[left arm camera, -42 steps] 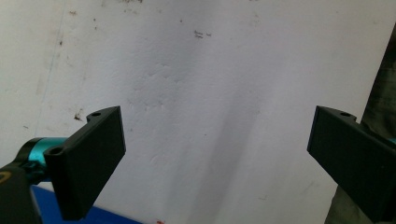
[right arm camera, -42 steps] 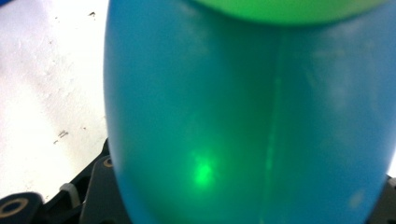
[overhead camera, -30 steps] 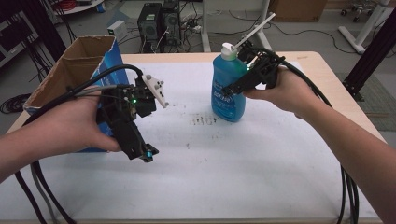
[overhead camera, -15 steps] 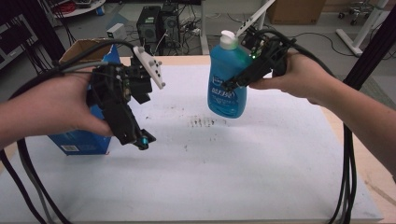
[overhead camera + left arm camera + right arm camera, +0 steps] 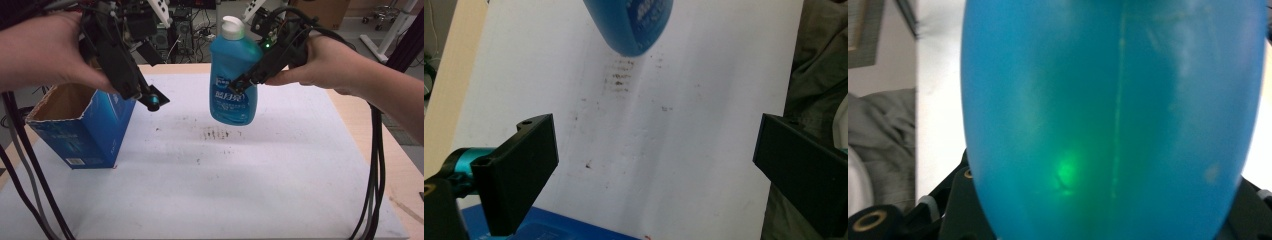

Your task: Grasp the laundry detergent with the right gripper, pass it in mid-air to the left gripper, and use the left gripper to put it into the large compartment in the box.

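Observation:
A blue detergent bottle [image 5: 232, 95] with a white cap hangs upright above the white table mat [image 5: 250, 190], and my right gripper [image 5: 241, 83] is shut on its body from the right. In the right gripper view the bottle [image 5: 1108, 115] sits close up between the black jaws. My left gripper [image 5: 146, 96] is held high at the upper left, over the near edge of an open blue carton [image 5: 80, 135]. Its jaws stand wide apart with nothing between them [image 5: 659, 170]. The bottle's base [image 5: 629, 25] shows beyond them.
The open-topped blue carton stands at the mat's left edge; its top edge [image 5: 549, 231] lies under my left jaws. Dark scuff marks [image 5: 220, 134] dot the mat below the bottle. Black cables [image 5: 372, 165] trail down the right side. Wooden table edge [image 5: 400, 165] at right.
Both hands have risen. The bottle has been lifted off the mat in the right gripper. The left gripper moved up and away from the carton, which now stands uncovered at the left.

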